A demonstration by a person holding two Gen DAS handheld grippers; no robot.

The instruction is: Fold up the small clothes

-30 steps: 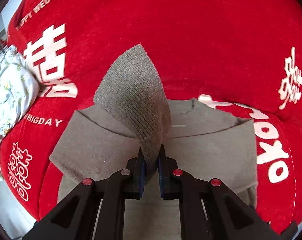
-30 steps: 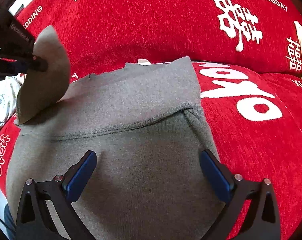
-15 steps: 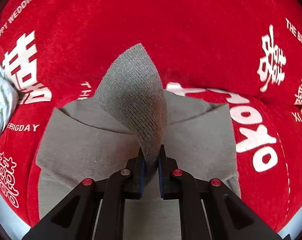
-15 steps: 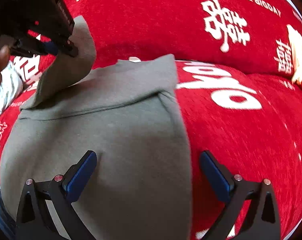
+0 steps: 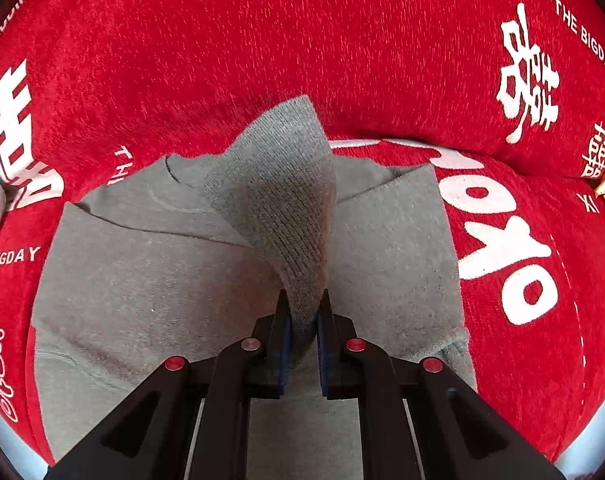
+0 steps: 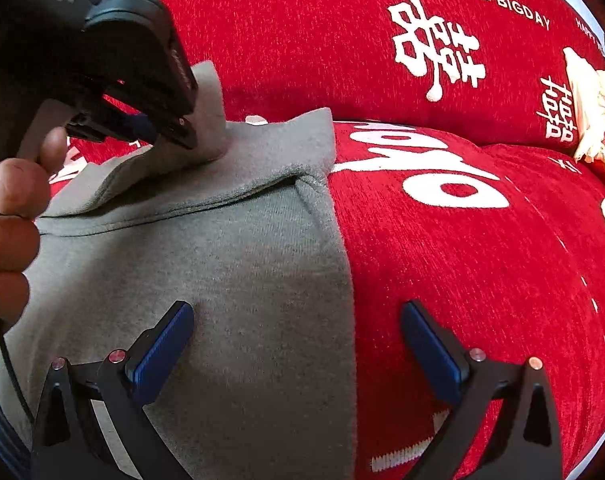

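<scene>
A small grey sweatshirt (image 5: 150, 280) lies partly folded on a red sofa cover; it also shows in the right wrist view (image 6: 230, 280). My left gripper (image 5: 302, 320) is shut on the ribbed cuff of its sleeve (image 5: 278, 200) and holds the cuff low over the folded body. In the right wrist view the left gripper (image 6: 174, 128) presses the cuff (image 6: 210, 120) down near the shirt's top fold. My right gripper (image 6: 298, 344) is open and empty, straddling the shirt's right edge.
The red sofa cover (image 5: 302, 40) with white lettering fills both views, and its back cushion (image 6: 322, 40) rises behind the shirt. A cream cloth item (image 6: 590, 100) lies at the far right. The person's hand (image 6: 10, 208) holds the left gripper.
My left gripper has carried the cuff rightward and down onto the folded shirt. My right gripper has shifted right, so the shirt's right edge now lies between its fingers.
</scene>
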